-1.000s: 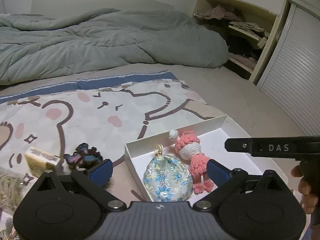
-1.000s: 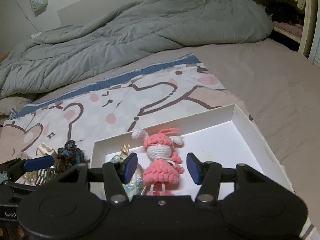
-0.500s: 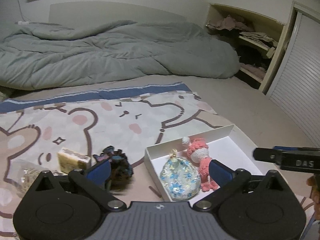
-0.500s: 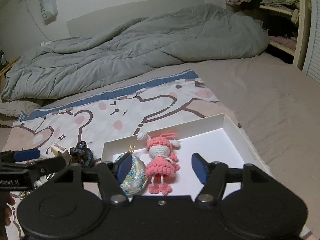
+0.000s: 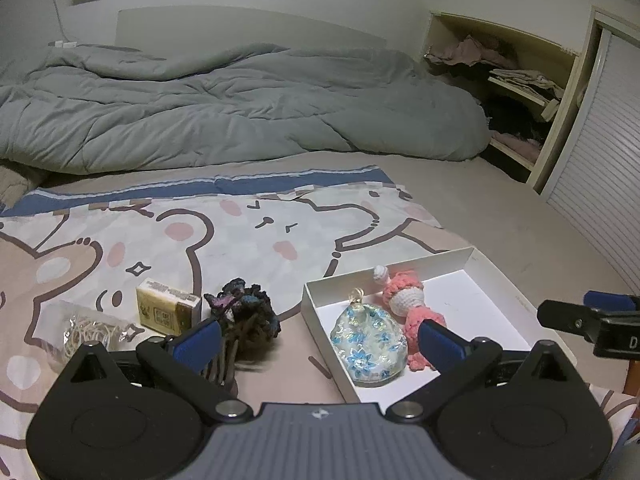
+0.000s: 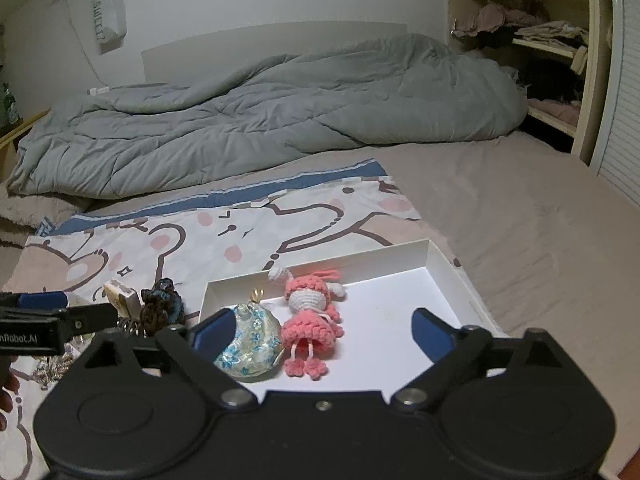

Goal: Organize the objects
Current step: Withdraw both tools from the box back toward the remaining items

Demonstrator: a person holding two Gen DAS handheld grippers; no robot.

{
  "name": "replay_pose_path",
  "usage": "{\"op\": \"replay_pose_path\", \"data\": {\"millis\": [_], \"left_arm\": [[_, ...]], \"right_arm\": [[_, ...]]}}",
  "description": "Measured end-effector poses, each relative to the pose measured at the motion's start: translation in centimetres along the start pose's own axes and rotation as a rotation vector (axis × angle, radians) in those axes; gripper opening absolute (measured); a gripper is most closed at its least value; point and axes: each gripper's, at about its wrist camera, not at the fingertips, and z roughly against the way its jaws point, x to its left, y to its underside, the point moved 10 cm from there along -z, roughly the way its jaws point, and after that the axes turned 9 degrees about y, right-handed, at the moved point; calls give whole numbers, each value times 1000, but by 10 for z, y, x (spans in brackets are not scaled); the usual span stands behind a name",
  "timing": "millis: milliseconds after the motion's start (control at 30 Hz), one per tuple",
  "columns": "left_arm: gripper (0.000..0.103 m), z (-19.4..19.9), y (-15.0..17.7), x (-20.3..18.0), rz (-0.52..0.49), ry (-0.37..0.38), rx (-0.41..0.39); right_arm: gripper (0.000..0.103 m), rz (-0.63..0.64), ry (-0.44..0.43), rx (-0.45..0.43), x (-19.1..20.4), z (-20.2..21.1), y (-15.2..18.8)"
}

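A shallow white box (image 5: pixel 496 276) (image 6: pixel 444 264) lies on the bed. Inside it lie a blue floral pouch (image 5: pixel 368 342) (image 6: pixel 250 340) and a pink crocheted doll (image 5: pixel 408 304) (image 6: pixel 310 312). Left of the box sit a dark crocheted hair clip (image 5: pixel 246 316) (image 6: pixel 162 312), a small yellow carton (image 5: pixel 166 310) (image 6: pixel 122 296) and a clear bag of rubber bands (image 5: pixel 86 332). My left gripper (image 5: pixel 318 340) is open above the clip and the box's left wall, holding nothing. My right gripper (image 6: pixel 322 330) hangs over the box, its jaws opening, nothing gripped between them.
A cartoon-bear sheet (image 5: pixel 248 236) covers the mattress under the objects. A grey duvet (image 5: pixel 224 116) is heaped at the back. An open shelf with clothes (image 5: pixel 516 92) and a slatted door (image 5: pixel 600 184) stand on the right. Bare mattress (image 6: pixel 520 216) lies right of the box.
Both grippers pulled back and rose from the box. The right jaws spread wide, leaving the pink doll lying in the box. More of the clip and carton shows.
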Motion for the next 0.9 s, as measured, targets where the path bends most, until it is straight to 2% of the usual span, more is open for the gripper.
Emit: {"op": "replay_pose_path", "data": {"millis": [100, 400, 900], "left_arm": [[103, 0, 3, 2, -3, -11, 5], [103, 4, 3, 5, 3, -8, -8], [103, 18, 5, 26, 22, -30, -22]], "right_arm": [[103, 30, 17, -1, 1, 1, 4], [103, 33, 37, -8, -3, 3, 8], [103, 3, 13, 19, 13, -5, 9]]}}
